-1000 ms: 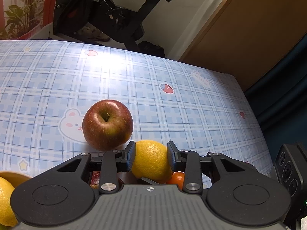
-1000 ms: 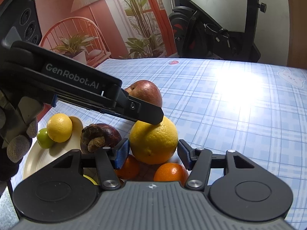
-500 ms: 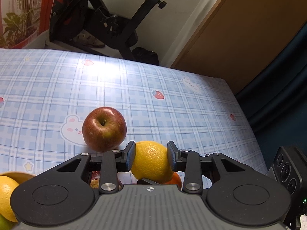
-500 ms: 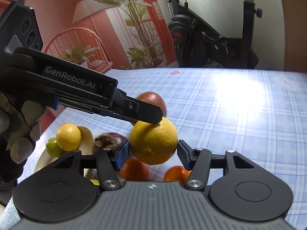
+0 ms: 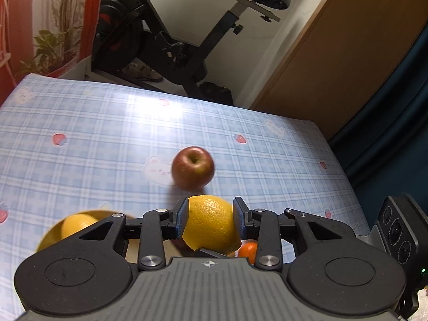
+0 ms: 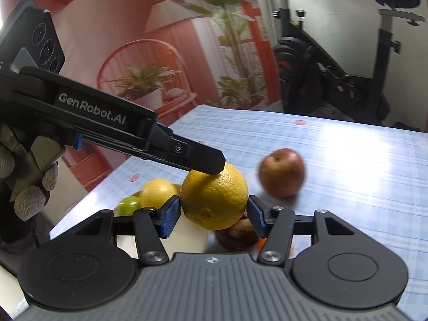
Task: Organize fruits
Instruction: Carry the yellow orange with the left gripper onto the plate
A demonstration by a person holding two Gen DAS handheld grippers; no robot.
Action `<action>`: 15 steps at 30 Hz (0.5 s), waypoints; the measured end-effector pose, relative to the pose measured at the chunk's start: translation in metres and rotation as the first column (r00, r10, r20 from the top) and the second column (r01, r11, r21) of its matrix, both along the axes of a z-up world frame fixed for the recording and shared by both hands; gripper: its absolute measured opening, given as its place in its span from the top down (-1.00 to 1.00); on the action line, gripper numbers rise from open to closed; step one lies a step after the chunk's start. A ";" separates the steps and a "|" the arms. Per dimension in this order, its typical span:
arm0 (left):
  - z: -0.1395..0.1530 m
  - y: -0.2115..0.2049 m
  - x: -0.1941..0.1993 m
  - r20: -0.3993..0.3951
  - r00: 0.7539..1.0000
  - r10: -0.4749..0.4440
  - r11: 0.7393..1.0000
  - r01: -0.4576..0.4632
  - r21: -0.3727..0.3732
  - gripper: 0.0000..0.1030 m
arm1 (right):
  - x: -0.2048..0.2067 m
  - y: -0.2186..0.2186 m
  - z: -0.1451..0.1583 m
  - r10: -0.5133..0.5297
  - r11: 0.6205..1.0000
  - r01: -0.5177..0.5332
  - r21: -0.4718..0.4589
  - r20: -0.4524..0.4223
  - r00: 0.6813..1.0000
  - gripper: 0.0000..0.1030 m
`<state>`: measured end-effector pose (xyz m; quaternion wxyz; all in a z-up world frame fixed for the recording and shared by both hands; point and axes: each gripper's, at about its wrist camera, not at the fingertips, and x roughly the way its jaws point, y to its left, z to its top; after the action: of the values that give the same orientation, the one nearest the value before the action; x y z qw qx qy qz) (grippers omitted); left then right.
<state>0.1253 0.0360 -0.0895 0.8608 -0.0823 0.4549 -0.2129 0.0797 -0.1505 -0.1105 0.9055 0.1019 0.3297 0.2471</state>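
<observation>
Left wrist view: the left gripper (image 5: 210, 223) is clamped on an orange (image 5: 211, 224), lifted above the checked table (image 5: 93, 139). The plate (image 6: 187, 238) of fruit lies below and to the near left, the apple (image 5: 193, 171) farther off. The right gripper (image 6: 211, 215) brackets the same orange; whether its pads press it I cannot tell. A second ago the orange sat lower, among the other fruit.

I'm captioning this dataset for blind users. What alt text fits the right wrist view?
A large yellow orange sits between the fingers of the right gripper, with the left gripper pressing on it from the upper left. Behind it, a red apple rests on the blue checked tablecloth; a lemon and a green fruit lie at left.
</observation>
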 end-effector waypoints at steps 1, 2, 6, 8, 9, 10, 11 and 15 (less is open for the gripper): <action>0.000 0.005 -0.003 -0.001 1.000 0.006 1.000 -0.006 0.001 0.26 | 0.000 0.006 0.000 0.009 1.000 -0.009 0.002 -0.001 1.000 -0.11; 0.000 0.010 -0.006 -0.003 1.000 0.011 1.000 -0.011 0.004 0.26 | -0.001 0.011 -0.001 0.017 1.000 -0.017 0.003 -0.003 1.000 -0.11; -0.005 0.025 -0.010 -0.015 0.999 0.037 0.999 -0.037 0.014 0.26 | 0.002 0.031 -0.008 0.044 0.999 -0.044 -0.005 -0.019 0.999 -0.11; -0.011 0.032 -0.008 -0.028 0.998 0.053 0.999 -0.053 0.012 0.26 | 0.006 0.038 -0.014 0.050 0.999 -0.050 -0.002 -0.034 0.998 -0.11; -0.014 0.037 -0.006 -0.035 0.998 0.059 0.998 -0.058 0.009 0.26 | 0.008 0.039 -0.018 0.052 0.999 -0.052 -0.005 -0.040 0.998 -0.11; -0.017 0.040 -0.003 -0.043 0.997 0.065 0.998 -0.065 0.005 0.26 | 0.012 0.042 -0.021 0.053 0.999 -0.053 -0.010 -0.046 0.998 -0.11; -0.021 0.042 0.000 -0.051 0.996 0.073 0.997 -0.073 0.002 0.26 | 0.015 0.045 -0.023 0.053 0.998 -0.054 -0.016 -0.052 0.997 -0.11; -0.031 0.049 0.007 -0.067 0.994 0.090 0.996 -0.090 -0.007 0.26 | 0.025 0.055 -0.031 0.056 0.997 -0.060 -0.048 -0.069 0.996 -0.11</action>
<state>0.1321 0.0852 -0.1209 0.8533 -0.1141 0.4783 -0.1733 0.1042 -0.0955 -0.1417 0.8886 0.0778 0.3688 0.2615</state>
